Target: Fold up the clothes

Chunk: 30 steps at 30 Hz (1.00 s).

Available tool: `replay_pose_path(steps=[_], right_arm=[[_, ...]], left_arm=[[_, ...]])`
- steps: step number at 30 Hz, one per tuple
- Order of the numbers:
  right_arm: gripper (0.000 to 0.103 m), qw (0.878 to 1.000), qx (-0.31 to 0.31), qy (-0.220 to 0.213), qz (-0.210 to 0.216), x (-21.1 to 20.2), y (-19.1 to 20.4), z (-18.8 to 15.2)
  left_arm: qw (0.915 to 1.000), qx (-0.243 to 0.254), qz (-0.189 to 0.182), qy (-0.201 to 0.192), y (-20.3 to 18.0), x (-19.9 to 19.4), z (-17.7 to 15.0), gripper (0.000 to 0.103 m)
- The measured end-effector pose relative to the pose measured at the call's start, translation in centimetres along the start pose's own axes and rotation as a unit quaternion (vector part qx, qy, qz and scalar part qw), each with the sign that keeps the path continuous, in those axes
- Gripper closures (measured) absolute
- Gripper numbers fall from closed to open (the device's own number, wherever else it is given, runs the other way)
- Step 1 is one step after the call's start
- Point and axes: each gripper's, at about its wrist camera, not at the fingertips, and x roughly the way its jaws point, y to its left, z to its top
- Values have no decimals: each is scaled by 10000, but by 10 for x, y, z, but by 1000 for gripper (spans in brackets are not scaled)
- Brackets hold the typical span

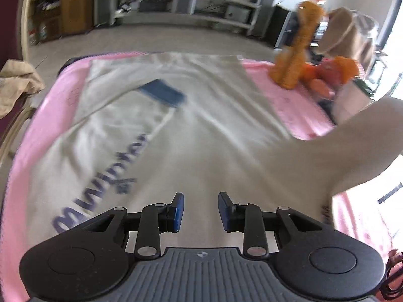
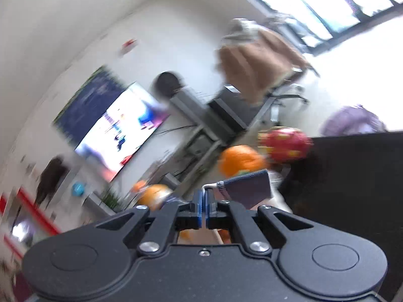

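Observation:
A white T-shirt (image 1: 201,130) with blue lettering lies spread on a pink sheet (image 1: 37,130). One sleeve with a blue cuff (image 1: 162,92) is folded in over the chest. The other sleeve (image 1: 352,146) is lifted off to the right, out of the left wrist view. My left gripper (image 1: 200,210) hovers low over the shirt's near part, open, with nothing between its blue pads. In the right wrist view, blurred by motion, my right gripper (image 2: 204,201) is shut on the lifted sleeve's edge, and the sleeve's blue-grey cuff (image 2: 248,188) sticks up past the fingertips.
Orange plush toys (image 1: 297,58) sit on the sheet's far right corner. A beige cloth (image 1: 15,85) hangs at the left. Grey shelving (image 1: 181,5) lines the far wall. The right wrist view shows a lit screen (image 2: 118,130), orange toys (image 2: 240,159) and a black surface (image 2: 352,176).

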Motion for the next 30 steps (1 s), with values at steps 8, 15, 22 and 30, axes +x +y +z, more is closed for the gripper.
replay_pose_path(steps=[8,15,22,30], right_arm=[[101,9953,119,581,-767,69,-75,24],[96,9984,-442,179,-294,69,-77,40],[82,9764,53,1036,-1892,84,-136,44],[74,9604,1166,1842,-1733,132,-171,33]], left_arm=[[9966,769,-201,213,-89,15,-9,75],[9901,1202,-674,284,-153,30,-2,74],[9901,930,-783,705,-157,52,-12,75],[9896,766,-714,984,-169,67,-3,75]])
